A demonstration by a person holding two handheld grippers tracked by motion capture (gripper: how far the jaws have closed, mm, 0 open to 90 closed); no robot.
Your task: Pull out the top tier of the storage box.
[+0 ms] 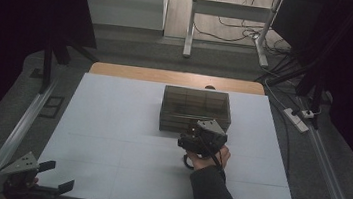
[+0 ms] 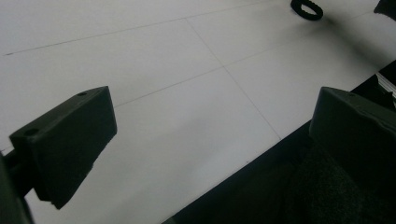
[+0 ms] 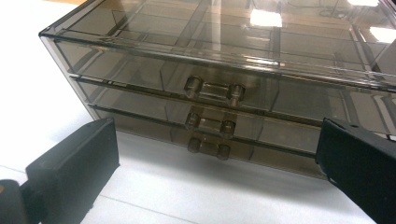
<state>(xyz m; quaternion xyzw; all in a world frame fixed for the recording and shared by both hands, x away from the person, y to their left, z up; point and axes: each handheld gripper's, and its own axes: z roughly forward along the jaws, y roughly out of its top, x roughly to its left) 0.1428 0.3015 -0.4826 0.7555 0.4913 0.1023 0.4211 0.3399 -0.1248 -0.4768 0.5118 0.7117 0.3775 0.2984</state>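
Drawers are what your right tongs (image 3: 212, 154) face: the smoked, see-through drawer box (image 3: 224, 88) stands just ahead of them on the white surface (image 1: 110, 137), its three small handles stacked one above the other between the wide-open, empty jaws. The top handle (image 3: 215, 89), middle handle (image 3: 210, 122) and bottom handle (image 3: 208, 147) sit very close together, so the main risk is that you close on the wrong one, or pinch two at once, if you come in at a slant as you are now. The box looks light and is not held by anything; pull a drawer with one hand and the whole box may slide toward you or tip forward instead of the drawer coming out. Your left tongs (image 1: 55, 176) hover well away at the near left corner of the surface, also spread wide with nothing in them, too far to brace the box. The handles are slim bars on short posts, so a shallow grip on the edge could slip off with a jerk. Mind also the black ring (image 2: 307, 8) lying on the surface beyond the left tongs, near your right hand (image 1: 208, 158); a sleeve or cable could drag it.
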